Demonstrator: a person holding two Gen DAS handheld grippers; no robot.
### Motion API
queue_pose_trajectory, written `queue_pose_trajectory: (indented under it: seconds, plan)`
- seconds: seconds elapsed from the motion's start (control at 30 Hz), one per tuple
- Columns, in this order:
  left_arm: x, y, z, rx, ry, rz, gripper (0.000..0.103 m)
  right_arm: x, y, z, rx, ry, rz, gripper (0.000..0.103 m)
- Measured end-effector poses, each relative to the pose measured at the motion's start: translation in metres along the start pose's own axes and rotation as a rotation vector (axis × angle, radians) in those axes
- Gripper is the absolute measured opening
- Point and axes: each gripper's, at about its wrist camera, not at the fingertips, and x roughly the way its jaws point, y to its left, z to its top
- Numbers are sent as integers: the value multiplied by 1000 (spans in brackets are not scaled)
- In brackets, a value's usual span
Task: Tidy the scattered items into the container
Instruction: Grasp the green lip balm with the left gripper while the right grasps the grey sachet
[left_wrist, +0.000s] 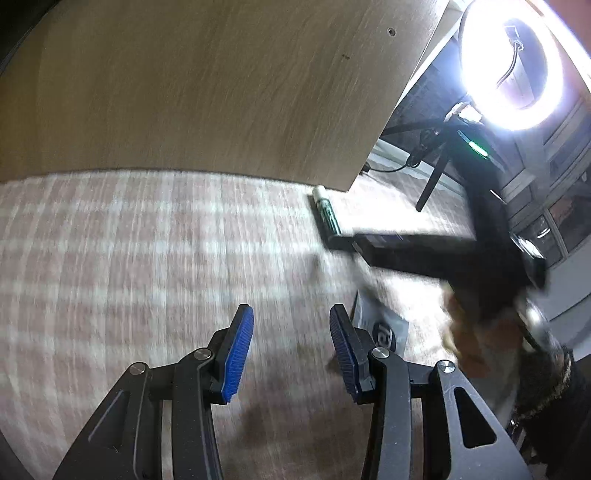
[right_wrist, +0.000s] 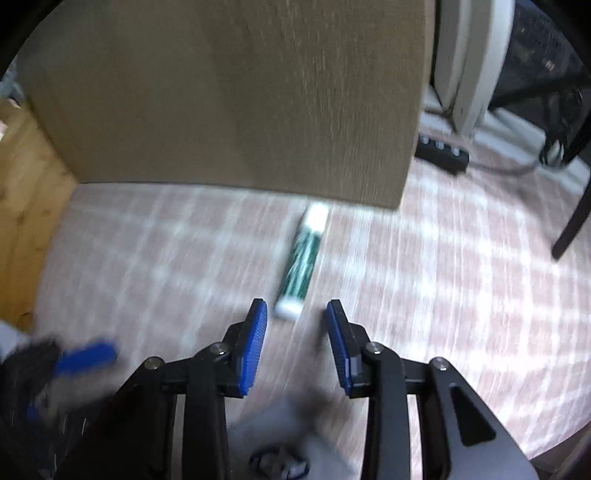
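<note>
Checked rug (right_wrist: 155, 258) lies bare across the left and centre of the right wrist frame; a wooden panel (right_wrist: 236, 96) walls off the upper half; a green-white tube (right_wrist: 303, 262) lies just ahead of the right claw (right_wrist: 296, 325); a dark leg (right_wrist: 570, 225) stands at right.

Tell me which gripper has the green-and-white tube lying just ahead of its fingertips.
The right gripper: the green-and-white tube lies on the carpet just beyond its open, empty jaws. The left gripper sees the tube much farther off, near the board's corner.
</note>
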Motion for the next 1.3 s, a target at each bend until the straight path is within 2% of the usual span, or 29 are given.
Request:
queue_pose_trajectory:
  seconds: [0.07,0.1,0.17,0.27,0.33,0.47,0.67,0.87,0.9,0.93,1.07,1.13,1.3]
  plan:
    - [9,-4,14,16,8,-5,41,-21,-8,-11,23,-27,26,39]
    - [14,-7,20,21,15,-5,41,-29,-11,-16,35,-46,26,47]
    - [29,-13,36,23,46,-8,41,-44,-17,-28,54,-68,17,49]
    - [49,-22,54,29,86,-4,41,-60,-10,-59,23,-46,22,54]
    - [65,-31,63,41,115,8,41,-63,-7,-71,-42,-49,9,70]
    - [88,-52,73,90,161,58,41,-61,6,-88,-184,-45,-35,71]
    - [117,-64,85,128,214,141,38,-43,3,-81,-319,-12,-47,71]
    - [123,-66,87,175,218,207,19,-11,4,-72,-384,97,24,72]
    - [123,-66,87,184,217,217,14,-10,6,-73,-408,90,26,78]
    - [123,-66,86,192,216,219,15,-8,9,-73,-432,94,25,81]
    - [121,-68,81,218,202,236,14,-5,19,-75,-504,94,-36,77]
    - [119,-68,78,227,192,239,14,-7,17,-72,-492,97,-41,66]
    - [110,-60,70,225,185,233,14,-15,12,-72,-472,99,-40,51]
